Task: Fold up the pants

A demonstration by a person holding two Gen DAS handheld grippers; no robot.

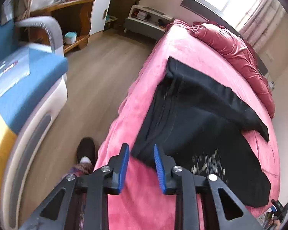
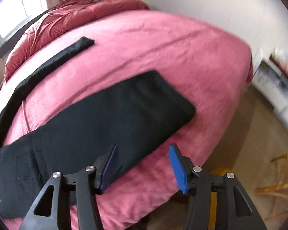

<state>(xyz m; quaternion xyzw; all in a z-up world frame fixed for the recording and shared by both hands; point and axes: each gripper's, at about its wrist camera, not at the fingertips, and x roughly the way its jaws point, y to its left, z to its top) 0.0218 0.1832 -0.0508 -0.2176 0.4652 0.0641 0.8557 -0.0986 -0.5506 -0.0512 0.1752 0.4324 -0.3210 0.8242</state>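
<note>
Black pants (image 1: 192,118) lie spread on a pink bed (image 1: 172,46). One leg runs along the near edge, the other angles away toward the far side. A pale embroidered patch (image 1: 207,163) shows on the near leg. My left gripper (image 1: 141,151) is open and empty, just above the waist corner of the pants. In the right wrist view the near leg (image 2: 105,115) ends in a hem (image 2: 172,95), and the other leg (image 2: 48,65) stretches away as a thin strip. My right gripper (image 2: 143,153) is open and empty, over the near edge of that leg.
A crumpled red duvet (image 1: 230,44) lies at the head of the bed. A blue and white cot (image 1: 28,95) stands left across a wooden floor (image 1: 86,80). My foot (image 1: 85,149) is by the bed edge. A white wall and low shelf (image 2: 274,88) stand right.
</note>
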